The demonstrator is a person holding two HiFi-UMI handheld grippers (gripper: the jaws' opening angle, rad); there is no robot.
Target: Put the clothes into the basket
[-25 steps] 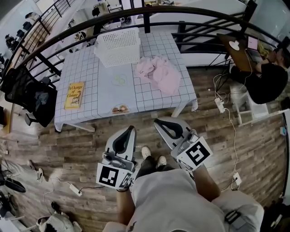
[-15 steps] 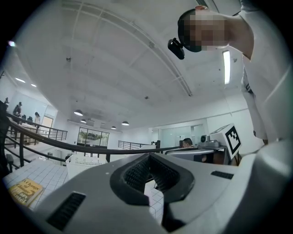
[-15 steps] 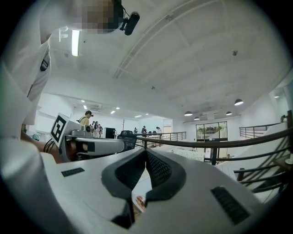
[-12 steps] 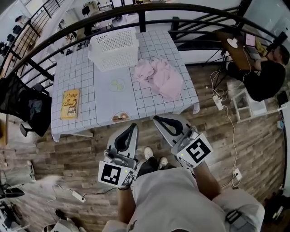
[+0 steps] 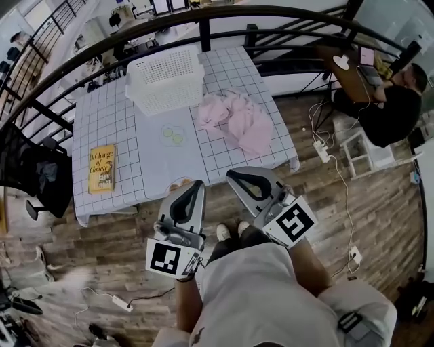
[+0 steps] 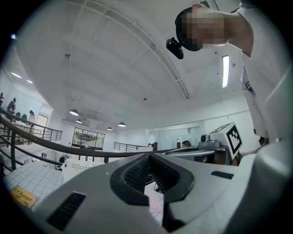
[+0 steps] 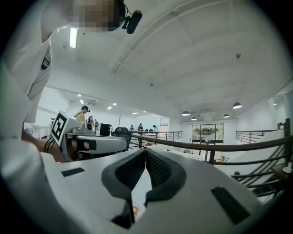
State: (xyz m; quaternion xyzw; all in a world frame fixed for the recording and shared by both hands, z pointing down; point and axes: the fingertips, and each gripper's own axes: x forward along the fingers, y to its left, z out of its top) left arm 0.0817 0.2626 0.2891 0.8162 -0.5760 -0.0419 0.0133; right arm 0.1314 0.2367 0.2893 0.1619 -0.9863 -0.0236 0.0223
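A heap of pink clothes (image 5: 236, 116) lies on the right part of the checked table (image 5: 129, 142). A white perforated basket (image 5: 165, 80) stands at the table's far middle and shows small in the left gripper view too (image 6: 73, 163). My left gripper (image 5: 194, 185) and right gripper (image 5: 234, 175) hover side by side at the table's near edge, both shut with nothing between the jaws. The pink clothes (image 6: 154, 204) peep through under the left jaws. In the right gripper view the right gripper (image 7: 144, 153) points level across the table.
A yellow book (image 5: 102, 168) lies at the table's left side, a small plate (image 5: 172, 136) sits in its middle, another small dish (image 5: 178, 183) at its near edge. A black curved railing (image 5: 271, 13) runs behind the table. A person sits at a desk (image 5: 352, 64) at the right.
Both grippers have moved forward toward the table; their tips have gone from over the wooden floor to the table's near edge. Their jaws stay shut.
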